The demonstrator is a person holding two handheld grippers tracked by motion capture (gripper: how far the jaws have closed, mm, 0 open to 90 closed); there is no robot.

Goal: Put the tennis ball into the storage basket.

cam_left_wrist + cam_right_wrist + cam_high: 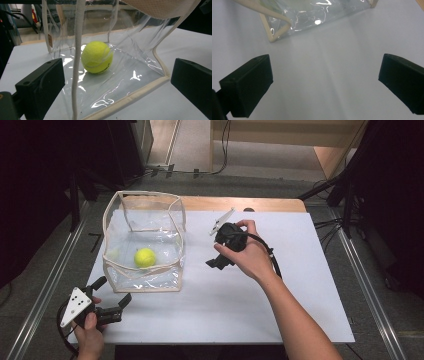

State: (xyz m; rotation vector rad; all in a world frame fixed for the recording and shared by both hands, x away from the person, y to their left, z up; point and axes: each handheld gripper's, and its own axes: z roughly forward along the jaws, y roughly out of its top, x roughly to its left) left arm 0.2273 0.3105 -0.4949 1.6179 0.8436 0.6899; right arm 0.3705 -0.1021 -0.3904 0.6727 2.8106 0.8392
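A yellow tennis ball [145,257] [97,57] lies on the floor of a clear plastic bag with beige trim [143,276] [130,98] at the table's left. My left gripper [113,291] [117,77] is open at the front left corner, just short of the bag's near wall, with the ball straight ahead between its jaws. Over the middle of the white sheet, a hand holds my right gripper [220,258] [324,77] open above the bare surface, with nothing between its jaws. The bag's corner [277,33] lies beyond the jaws.
A white sheet [235,300] covers the table, and a strip of bare wood [240,203] shows at the back. Black stands and cables [345,200] flank the table. A beige strap [76,62] of the bag hangs in front of the left gripper's camera.
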